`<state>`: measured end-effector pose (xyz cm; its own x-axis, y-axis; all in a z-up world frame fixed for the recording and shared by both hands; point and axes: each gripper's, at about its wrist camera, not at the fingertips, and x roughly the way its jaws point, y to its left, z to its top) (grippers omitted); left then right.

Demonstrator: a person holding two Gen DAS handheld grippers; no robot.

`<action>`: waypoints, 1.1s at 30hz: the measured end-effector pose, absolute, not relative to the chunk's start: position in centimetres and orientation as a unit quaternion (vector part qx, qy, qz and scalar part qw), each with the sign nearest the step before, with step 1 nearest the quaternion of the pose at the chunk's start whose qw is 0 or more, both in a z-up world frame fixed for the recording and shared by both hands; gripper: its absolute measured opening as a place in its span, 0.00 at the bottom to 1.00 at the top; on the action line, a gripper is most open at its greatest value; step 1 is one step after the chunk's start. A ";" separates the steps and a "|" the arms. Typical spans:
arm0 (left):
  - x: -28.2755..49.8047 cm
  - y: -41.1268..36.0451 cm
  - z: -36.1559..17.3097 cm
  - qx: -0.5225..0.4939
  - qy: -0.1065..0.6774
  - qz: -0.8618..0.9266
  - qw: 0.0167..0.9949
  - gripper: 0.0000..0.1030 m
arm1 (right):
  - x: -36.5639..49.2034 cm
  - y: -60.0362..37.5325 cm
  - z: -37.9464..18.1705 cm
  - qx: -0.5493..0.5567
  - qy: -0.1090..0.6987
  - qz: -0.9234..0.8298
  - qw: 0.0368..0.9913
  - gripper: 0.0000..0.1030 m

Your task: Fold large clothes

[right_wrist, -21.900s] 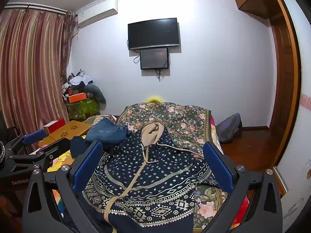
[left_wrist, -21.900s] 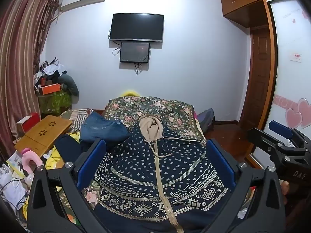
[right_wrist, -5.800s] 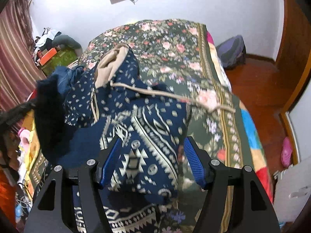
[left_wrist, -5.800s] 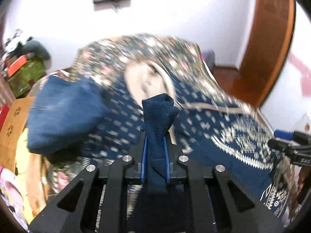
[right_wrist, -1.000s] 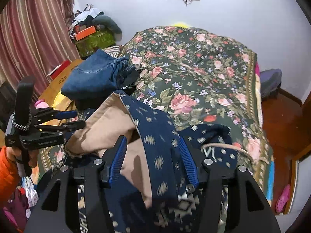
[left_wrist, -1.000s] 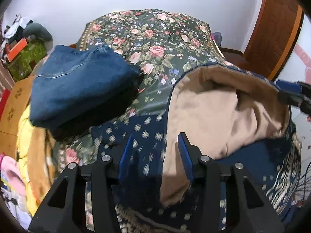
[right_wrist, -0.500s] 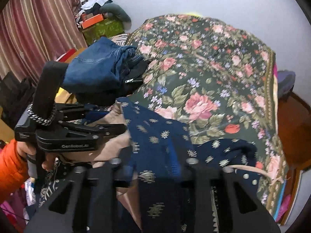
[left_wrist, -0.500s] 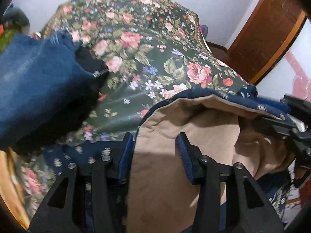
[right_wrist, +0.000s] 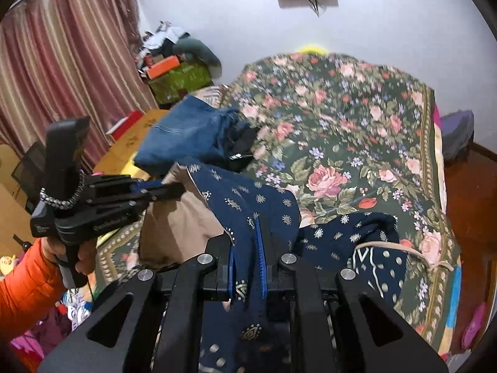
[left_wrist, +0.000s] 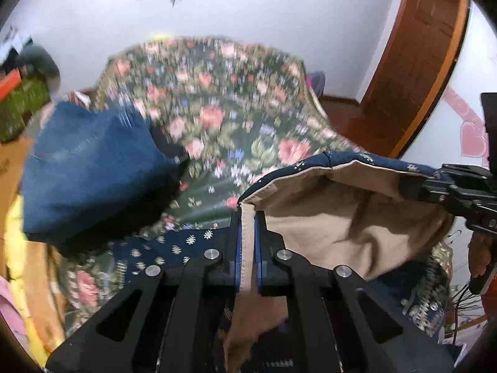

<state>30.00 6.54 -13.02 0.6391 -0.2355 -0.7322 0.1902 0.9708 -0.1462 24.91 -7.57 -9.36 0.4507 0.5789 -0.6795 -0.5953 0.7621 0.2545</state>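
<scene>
left gripper (left_wrist: 247,242) clenched on the tan-lined edge of the navy patterned hoodie (right_wrist: 248,199); right gripper (right_wrist: 247,261) clenched on its navy edge; hoodie lifted over the near end of the floral bedspread (right_wrist: 341,118); soft, floppy, likely bulky, best pinched at hems; folded jeans (left_wrist: 90,168) beyond, on the bedspread's left.

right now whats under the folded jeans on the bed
A black garment pokes out beneath the jeans, and both lie on the floral bedspread. Whatever else is under the jeans is hidden by the denim.
</scene>
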 end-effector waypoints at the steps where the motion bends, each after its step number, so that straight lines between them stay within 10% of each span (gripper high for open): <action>1: 29.0 6.4 -12.1 -0.021 0.398 -0.117 0.910 0.05 | 24.4 -7.7 -9.2 -0.010 0.392 0.346 0.852 0.10; 22: 15.8 2.9 -14.1 0.011 0.436 -0.129 0.891 0.07 | 15.7 -8.3 -12.7 -0.046 0.443 0.357 0.821 0.16; 29: 14.6 3.8 -11.0 0.000 0.407 -0.114 0.906 0.45 | 15.1 -9.3 -10.4 -0.019 0.431 0.365 0.825 0.27; 33: 15.1 4.6 -8.8 -0.001 0.373 -0.094 0.923 0.50 | 15.3 -9.8 -8.8 -0.005 0.406 0.363 0.839 0.31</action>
